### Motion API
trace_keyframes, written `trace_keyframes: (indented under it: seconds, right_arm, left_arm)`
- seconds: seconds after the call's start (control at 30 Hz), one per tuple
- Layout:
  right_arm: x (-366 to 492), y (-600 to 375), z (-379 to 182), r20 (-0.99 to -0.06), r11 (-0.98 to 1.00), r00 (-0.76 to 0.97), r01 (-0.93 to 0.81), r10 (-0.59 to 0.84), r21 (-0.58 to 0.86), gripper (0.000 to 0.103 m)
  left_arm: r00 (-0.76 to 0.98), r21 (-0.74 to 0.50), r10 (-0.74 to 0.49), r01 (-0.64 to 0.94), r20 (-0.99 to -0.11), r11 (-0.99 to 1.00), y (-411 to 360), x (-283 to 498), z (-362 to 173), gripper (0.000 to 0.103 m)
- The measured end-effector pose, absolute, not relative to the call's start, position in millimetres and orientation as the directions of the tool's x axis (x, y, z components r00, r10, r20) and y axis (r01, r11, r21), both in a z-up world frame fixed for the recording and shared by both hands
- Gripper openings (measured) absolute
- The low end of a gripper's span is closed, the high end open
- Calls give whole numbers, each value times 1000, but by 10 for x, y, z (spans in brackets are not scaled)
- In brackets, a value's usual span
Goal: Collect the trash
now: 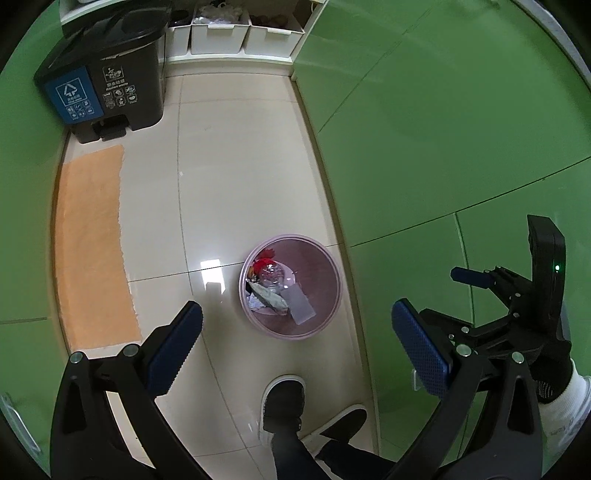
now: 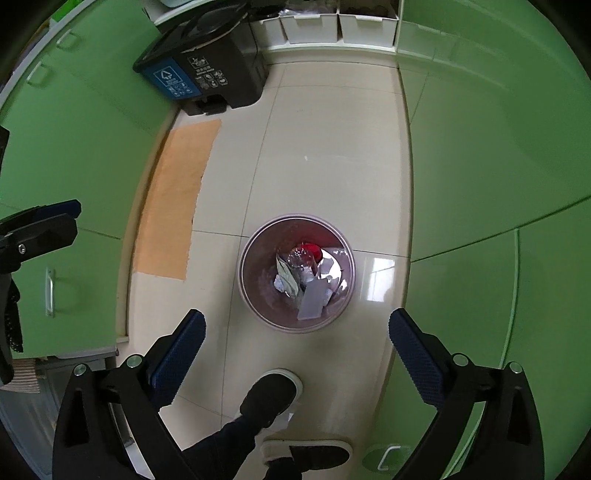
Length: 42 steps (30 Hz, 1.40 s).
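Observation:
A round pink wastebasket (image 1: pixel 325 321) stands on the tiled floor, also in the right wrist view (image 2: pixel 251 302). It holds trash (image 1: pixel 275 291): a clear plastic bottle, a red scrap, crumpled paper and a pale flat piece (image 2: pixel 312 299). My left gripper (image 1: pixel 295 339) is open and empty, high above the floor just in front of the basket. My right gripper (image 2: pixel 295 350) is open and empty, above the basket's near rim. The right gripper also shows in the left wrist view (image 1: pixel 487 291), to the right of the basket.
A black two-compartment pedal bin (image 1: pixel 107 88) with blue and black labels stands at the far left. An orange mat (image 1: pixel 92 251) lies along the left cabinets. Green cabinet fronts (image 1: pixel 461 147) line both sides. White storage boxes (image 1: pixel 218 33) sit at the far end. The person's shoes (image 1: pixel 284 406) are below.

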State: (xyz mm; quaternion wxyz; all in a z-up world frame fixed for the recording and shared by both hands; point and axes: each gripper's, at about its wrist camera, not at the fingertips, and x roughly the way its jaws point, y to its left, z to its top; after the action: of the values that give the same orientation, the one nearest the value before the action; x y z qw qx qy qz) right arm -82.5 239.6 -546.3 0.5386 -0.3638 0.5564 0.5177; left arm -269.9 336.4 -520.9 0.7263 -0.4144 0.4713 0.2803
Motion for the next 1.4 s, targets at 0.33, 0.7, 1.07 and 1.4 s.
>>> trace_keyframes:
  seconds: [0.33, 0.7, 1.07, 1.4]
  right_arm:
    - [-874, 2199, -4392, -964, 212, -150, -957, 219, 197, 96]
    - [-884, 1706, -2383, -900, 230, -124, -944, 417, 236, 97]
    - [-411, 904, -1062, -835, 368, 61, -913, 546, 174, 97]
    - [61, -121, -519, -792, 611, 294, -782, 535, 123, 97]
  left_arm:
    - [423, -345, 46, -792, -905, 504, 3127, -2744, -4188, 100]
    - [476, -323, 141, -758, -868, 567, 2718, -2769, -2452, 100]
    - [534, -267, 176, -648, -827, 713, 2190, -2220, -1193, 100]
    - [592, -214, 106, -446, -799, 869, 1497, -1294, -710, 100]
